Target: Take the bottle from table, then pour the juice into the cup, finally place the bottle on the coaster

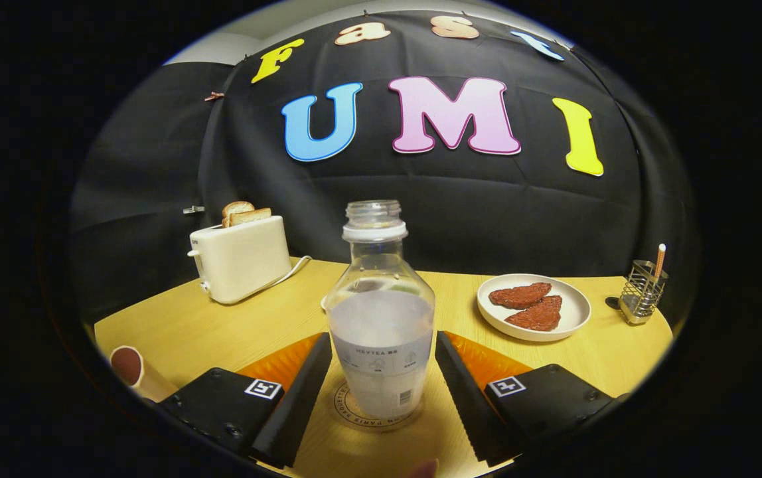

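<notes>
Clear plastic bottle point(380, 318), capless and round-shouldered, stands upright on a printed round coaster point(354, 408) between the gripper's point(381, 398) 2 ridged fingers, which are spread clear of it. Cup point(134, 370) beside the left finger.

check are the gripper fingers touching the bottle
Apart. In the gripper view the bottle stands on the coaster between the open gripper, with table visible either side between fingers and bottle.

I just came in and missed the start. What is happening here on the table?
A person's hand-held gripper has its fingers open on either side of a clear, uncapped bottle, not pressing on it. The bottle stands upright on a round coaster on the table. A cup sits off to the left. Beyond are a toaster with bread and a plate.
</notes>
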Available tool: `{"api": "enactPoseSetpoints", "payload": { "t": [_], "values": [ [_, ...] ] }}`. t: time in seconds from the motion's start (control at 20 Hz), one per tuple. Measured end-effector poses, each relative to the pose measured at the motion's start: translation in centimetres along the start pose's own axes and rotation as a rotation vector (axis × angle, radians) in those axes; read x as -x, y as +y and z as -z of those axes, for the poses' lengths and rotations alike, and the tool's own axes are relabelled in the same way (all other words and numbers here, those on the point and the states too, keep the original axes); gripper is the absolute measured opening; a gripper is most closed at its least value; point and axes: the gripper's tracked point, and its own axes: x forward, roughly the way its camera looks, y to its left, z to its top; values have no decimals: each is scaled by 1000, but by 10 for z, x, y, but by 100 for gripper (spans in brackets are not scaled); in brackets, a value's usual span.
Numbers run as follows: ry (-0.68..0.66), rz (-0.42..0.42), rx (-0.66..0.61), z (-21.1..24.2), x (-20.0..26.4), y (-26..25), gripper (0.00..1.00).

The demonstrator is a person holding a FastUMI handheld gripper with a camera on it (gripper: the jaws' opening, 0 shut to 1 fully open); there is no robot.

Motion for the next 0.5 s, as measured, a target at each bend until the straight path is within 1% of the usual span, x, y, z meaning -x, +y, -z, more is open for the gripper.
{"api": "enactPoseSetpoints", "payload": {
  "t": [0.3, 0.4, 0.5],
  "values": [
    [17, -28, 19, -7, 46, 5, 96],
    [15, -25, 40, -17, 69, 5, 96],
    [-7, -1, 62, -37, 96, 1, 96]
  ]
}}
